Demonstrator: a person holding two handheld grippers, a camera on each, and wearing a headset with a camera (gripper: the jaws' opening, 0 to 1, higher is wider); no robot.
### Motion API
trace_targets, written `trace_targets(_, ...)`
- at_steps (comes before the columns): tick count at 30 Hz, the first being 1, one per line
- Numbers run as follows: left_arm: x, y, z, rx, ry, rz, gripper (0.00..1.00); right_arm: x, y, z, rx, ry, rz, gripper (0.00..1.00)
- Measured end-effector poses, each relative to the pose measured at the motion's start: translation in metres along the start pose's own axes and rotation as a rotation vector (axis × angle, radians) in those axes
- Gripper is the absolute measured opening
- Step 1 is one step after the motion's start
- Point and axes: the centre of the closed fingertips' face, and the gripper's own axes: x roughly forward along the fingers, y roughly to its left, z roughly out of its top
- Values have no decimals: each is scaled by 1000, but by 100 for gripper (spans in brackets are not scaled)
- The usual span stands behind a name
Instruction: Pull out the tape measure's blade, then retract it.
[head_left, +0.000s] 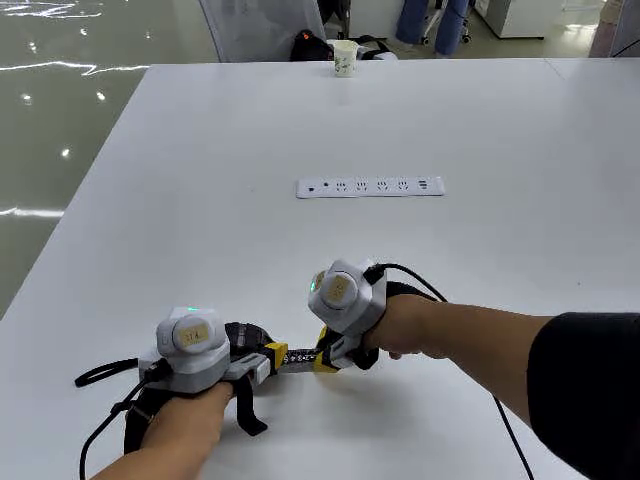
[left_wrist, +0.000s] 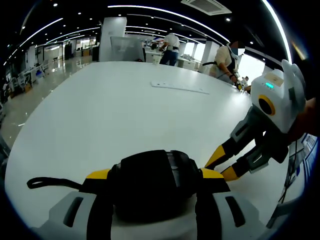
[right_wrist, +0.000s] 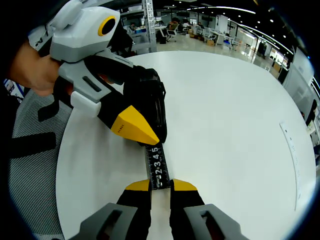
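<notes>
On the near side of the white table (head_left: 420, 120) | left gripper (left_wrist: 156, 175) jaws clamp the black tape measure (right_wrist: 152, 97) | right gripper (right_wrist: 161, 186) jaws pinch the blade (right_wrist: 156, 162), short length out, numbers up | power strip (head_left: 370, 187) mid-table, paper cup (head_left: 345, 58) at far edge | glossy floor (head_left: 60, 120) alongside, open office beyond

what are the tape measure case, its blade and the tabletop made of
The tape measure case is black, matte and ribbed, probably rubbery plastic. The blade is a thin flat strip, dark with white printed numbers, likely coated metal, though the look leaves that open. The tabletop is smooth white with a faint sheen, perhaps laminate or painted board.
</notes>
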Motion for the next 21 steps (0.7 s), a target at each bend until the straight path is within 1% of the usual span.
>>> trace_targets(21,0,0,0,-8,-2,-5,62,4,1,10,0,-18,2,10)
